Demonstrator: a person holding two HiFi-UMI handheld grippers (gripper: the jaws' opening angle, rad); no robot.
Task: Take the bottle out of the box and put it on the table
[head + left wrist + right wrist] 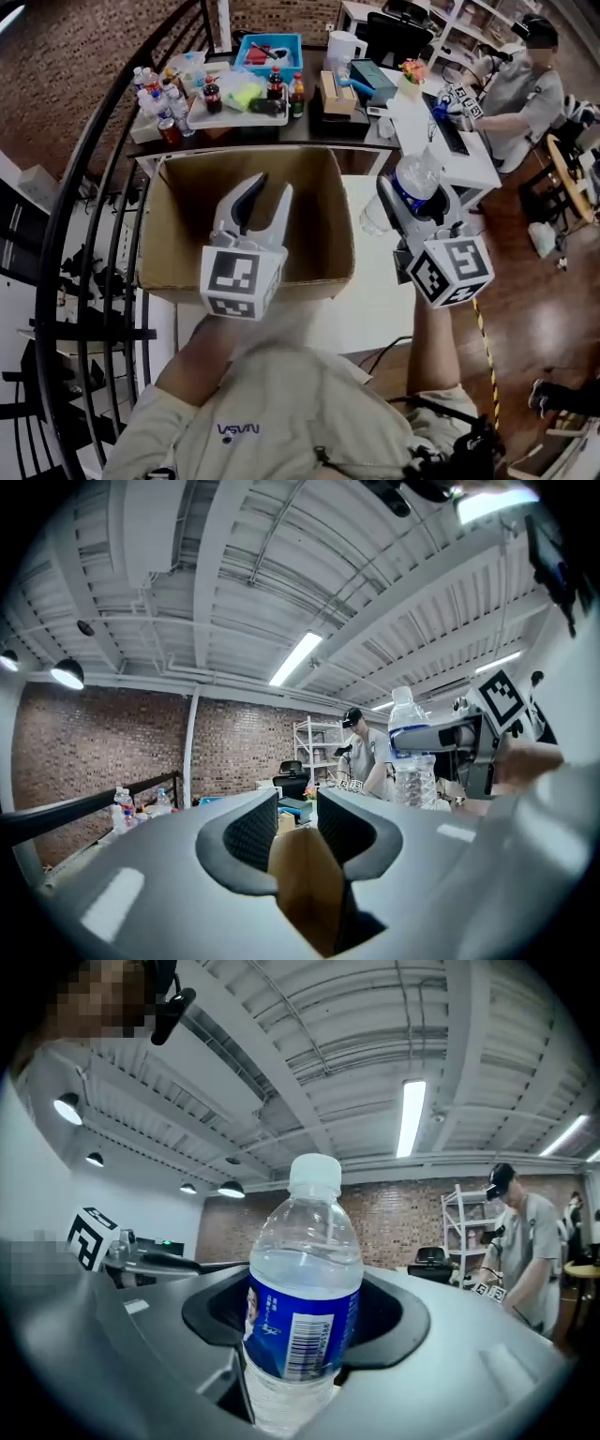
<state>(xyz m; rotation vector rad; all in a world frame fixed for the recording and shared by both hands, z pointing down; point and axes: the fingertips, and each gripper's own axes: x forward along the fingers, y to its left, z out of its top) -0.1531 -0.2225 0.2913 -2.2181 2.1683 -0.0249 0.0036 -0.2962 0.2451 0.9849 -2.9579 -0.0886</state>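
Cardboard box: open-topped, standing on the left part of the white worktop. No bottle shows inside it from the head view (its near wall hides a strip of the bottom).

Left tongs: spread and pinching nothing, poised over the box's opening. Brown cardboard shows in the gap between the pads, but neither pad presses on it. They are probably kept there to steady the box if it shifts.

Water bottle: clear, with a blue label and a white cap. It is upright and off the worktop, in the air just right of the box's right wall.

Right tongs: pinching the bottle at its label band, one pad on each side. They stand wide only because the body is wide. A grip this low should keep the bottle upright, so the base can land first.

Stage: I judge the bottle clear of the box. Lowering it onto the bare worktop and letting go are not yet done.
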